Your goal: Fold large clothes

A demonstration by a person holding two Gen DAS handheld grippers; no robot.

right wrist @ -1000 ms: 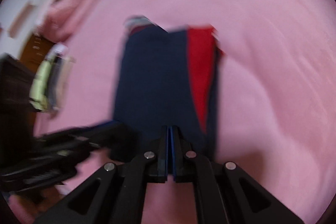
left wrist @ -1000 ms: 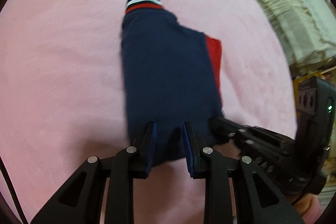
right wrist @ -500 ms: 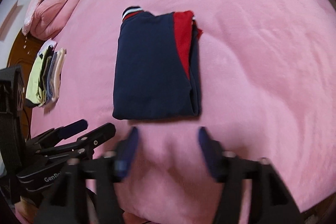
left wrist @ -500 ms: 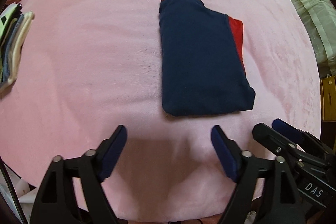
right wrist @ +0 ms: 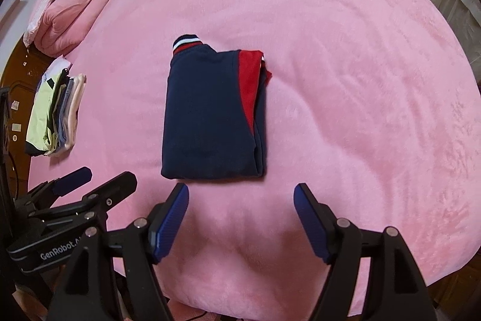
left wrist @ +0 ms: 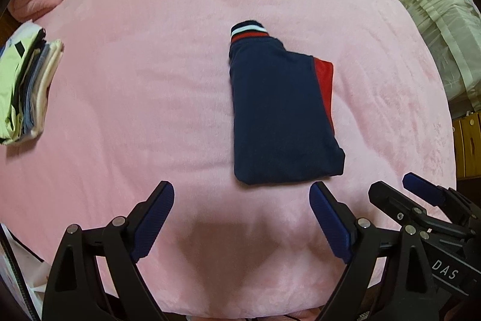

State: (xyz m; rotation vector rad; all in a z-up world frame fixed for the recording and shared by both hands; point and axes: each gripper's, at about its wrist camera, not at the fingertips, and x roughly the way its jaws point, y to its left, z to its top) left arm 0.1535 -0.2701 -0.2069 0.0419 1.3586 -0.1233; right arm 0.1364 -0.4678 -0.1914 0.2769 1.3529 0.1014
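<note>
A navy garment (left wrist: 279, 116) with a red panel and a striped red, white and navy cuff lies folded into a flat rectangle on the pink blanket (left wrist: 144, 86). It also shows in the right wrist view (right wrist: 210, 113). My left gripper (left wrist: 242, 200) is open and empty, held back from the garment's near edge. My right gripper (right wrist: 240, 200) is open and empty, also just short of that edge. The right gripper shows at the lower right of the left wrist view (left wrist: 402, 194), and the left gripper at the lower left of the right wrist view (right wrist: 99, 179).
A stack of folded clothes (left wrist: 24, 86) lies at the left edge of the bed, also in the right wrist view (right wrist: 57, 113). A pink folded quilt (right wrist: 72, 11) sits at the far left corner. Curtains (left wrist: 427, 5) hang past the bed's right side.
Both grippers have let go of the garment's near edge, opened wide and pulled back toward the bed's front. The garment now lies flat and still.
</note>
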